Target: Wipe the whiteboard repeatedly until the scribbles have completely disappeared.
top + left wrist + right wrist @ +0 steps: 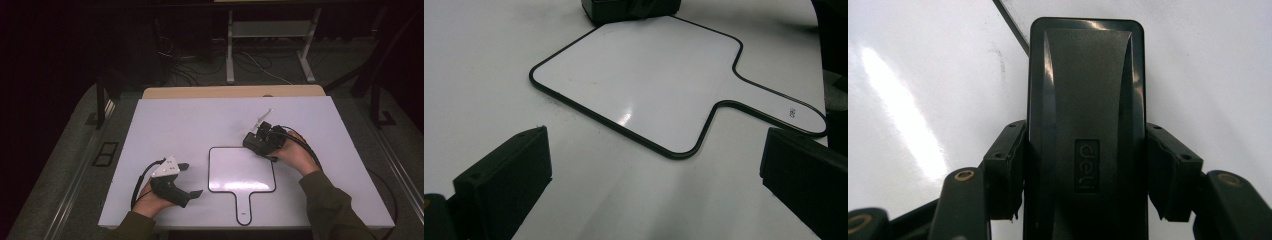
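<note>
A small white paddle-shaped whiteboard [241, 170] with a black rim lies flat on the table, its handle toward the front edge; it lies ahead in the left gripper view [644, 75]. My right gripper [1085, 175] is shut on a black eraser block [1085, 100] marked "deli", clamped by its long sides. In the high view that eraser [256, 142] rests at the board's far right corner, under my right gripper [260, 140]. My left gripper [192, 180] lies near the front left, open with nothing between its jaws, pointing at the board from the left [654, 185].
The white table top [165, 130] spreads around the board. Beyond its far edge a wooden strip [232, 92] and metal desk legs [230, 47] stand on a dark floor with cables.
</note>
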The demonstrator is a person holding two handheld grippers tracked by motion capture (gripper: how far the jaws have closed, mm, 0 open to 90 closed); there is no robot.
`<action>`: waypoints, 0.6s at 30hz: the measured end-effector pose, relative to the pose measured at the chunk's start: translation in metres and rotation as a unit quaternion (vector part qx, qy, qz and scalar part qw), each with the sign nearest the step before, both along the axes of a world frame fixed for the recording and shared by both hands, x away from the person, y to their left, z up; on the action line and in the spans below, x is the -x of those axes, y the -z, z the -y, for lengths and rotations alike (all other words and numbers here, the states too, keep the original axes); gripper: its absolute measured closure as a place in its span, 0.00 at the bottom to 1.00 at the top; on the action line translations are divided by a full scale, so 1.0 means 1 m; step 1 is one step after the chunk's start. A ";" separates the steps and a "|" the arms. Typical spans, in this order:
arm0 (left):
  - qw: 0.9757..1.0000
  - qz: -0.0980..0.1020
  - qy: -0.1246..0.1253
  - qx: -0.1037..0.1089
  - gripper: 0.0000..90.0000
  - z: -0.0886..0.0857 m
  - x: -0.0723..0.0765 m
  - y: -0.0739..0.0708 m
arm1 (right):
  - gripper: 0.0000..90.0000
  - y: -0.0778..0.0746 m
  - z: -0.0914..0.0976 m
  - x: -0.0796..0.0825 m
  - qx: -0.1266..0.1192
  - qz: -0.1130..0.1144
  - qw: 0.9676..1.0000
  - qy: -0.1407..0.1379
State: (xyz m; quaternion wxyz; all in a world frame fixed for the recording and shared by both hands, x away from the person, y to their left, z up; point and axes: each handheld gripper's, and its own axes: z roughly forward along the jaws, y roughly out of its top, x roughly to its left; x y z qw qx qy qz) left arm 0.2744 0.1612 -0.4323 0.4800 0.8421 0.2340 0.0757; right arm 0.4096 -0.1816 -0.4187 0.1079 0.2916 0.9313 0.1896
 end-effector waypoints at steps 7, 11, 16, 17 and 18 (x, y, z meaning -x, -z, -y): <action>1.000 -0.002 -0.002 0.002 0.00 0.001 0.000 0.000 | 0.43 -0.008 0.007 0.002 -0.045 -0.011 0.999 0.012; 1.000 -0.002 -0.002 0.001 0.00 0.001 0.000 0.000 | 0.43 -0.015 0.010 0.000 -0.072 -0.015 0.997 0.020; 1.000 -0.001 -0.001 0.000 0.00 0.001 0.001 0.000 | 0.43 -0.021 0.007 -0.007 -0.080 -0.015 0.996 0.025; 1.000 -0.001 0.000 0.000 0.00 0.001 0.001 0.000 | 0.43 -0.022 0.007 -0.009 -0.083 -0.017 0.996 0.025; 1.000 -0.001 0.000 0.000 0.00 0.001 0.001 0.000 | 0.43 -0.024 0.006 -0.011 -0.087 -0.016 0.996 0.027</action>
